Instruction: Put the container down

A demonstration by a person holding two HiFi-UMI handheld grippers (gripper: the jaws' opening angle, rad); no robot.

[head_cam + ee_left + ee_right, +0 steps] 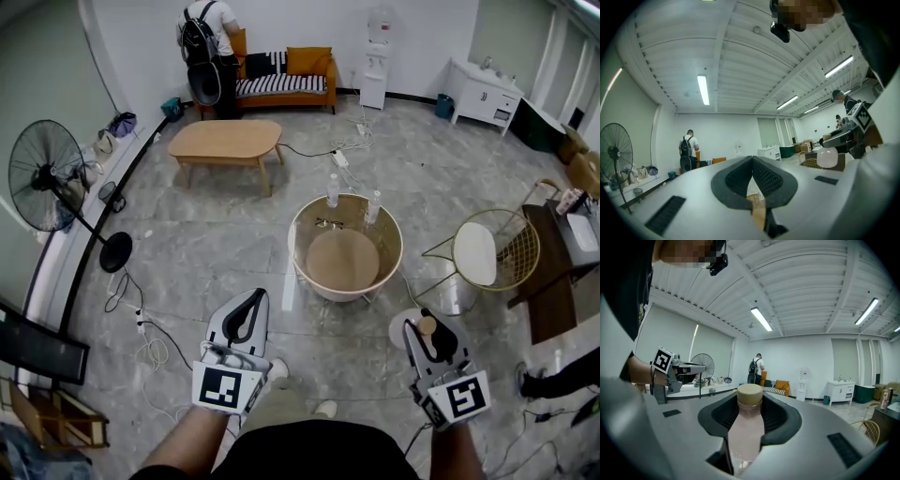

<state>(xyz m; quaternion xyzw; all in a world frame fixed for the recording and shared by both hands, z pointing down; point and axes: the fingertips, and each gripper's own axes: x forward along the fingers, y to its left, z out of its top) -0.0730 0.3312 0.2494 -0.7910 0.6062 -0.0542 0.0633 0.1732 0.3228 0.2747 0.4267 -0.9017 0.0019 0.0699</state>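
Note:
A pale pink bottle with a tan cap is the container, and it stands between the jaws of my right gripper, which is shut on it. In the head view that bottle shows at the lower right in the right gripper, held above the floor. My left gripper is at the lower left, its jaws meeting at the tips with nothing between them. From the left gripper view the bottle hangs under the right gripper at the right.
A round beige tub-like table stands ahead, with two bottles and a pair of glasses on its far side. A wire chair is to the right, a fan to the left, and a wooden coffee table farther back. Cables lie on the floor.

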